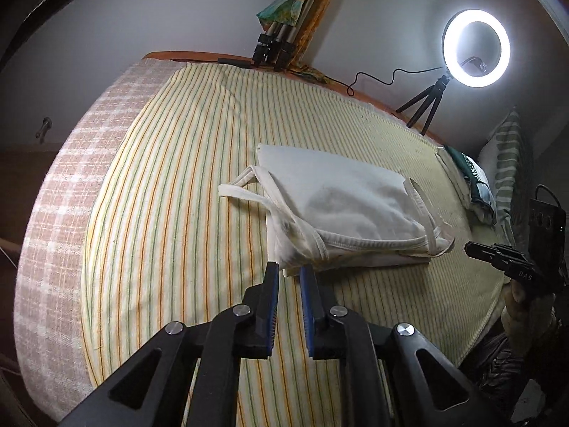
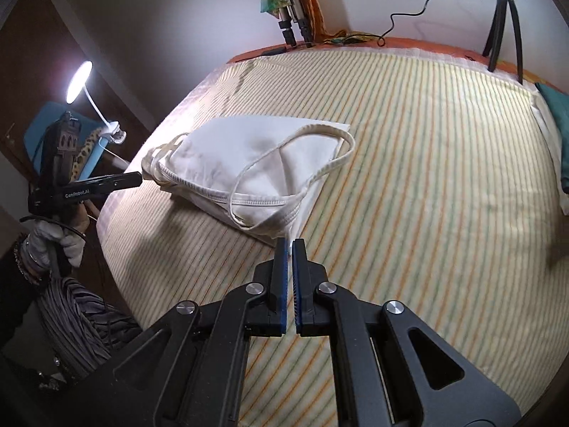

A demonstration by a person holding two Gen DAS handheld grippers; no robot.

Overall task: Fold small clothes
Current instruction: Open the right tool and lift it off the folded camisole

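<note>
White undershirt (image 1: 341,210) lies half-folded on the bed (image 1: 170,178), just ahead of both tongs. Left tongs (image 1: 286,273) slightly parted, empty; right tongs (image 2: 288,245) pressed together, empty. Advice: spread wide, pinch near hem corners together.

Home bedroom, striped bedsheet (image 1: 177,178), pillow (image 1: 512,163), ring light (image 1: 476,48)

A white sleeveless undershirt (image 1: 341,210) lies folded over on the striped bed (image 1: 170,185), near its middle, its ribbed straps loose and looping outward.
</note>
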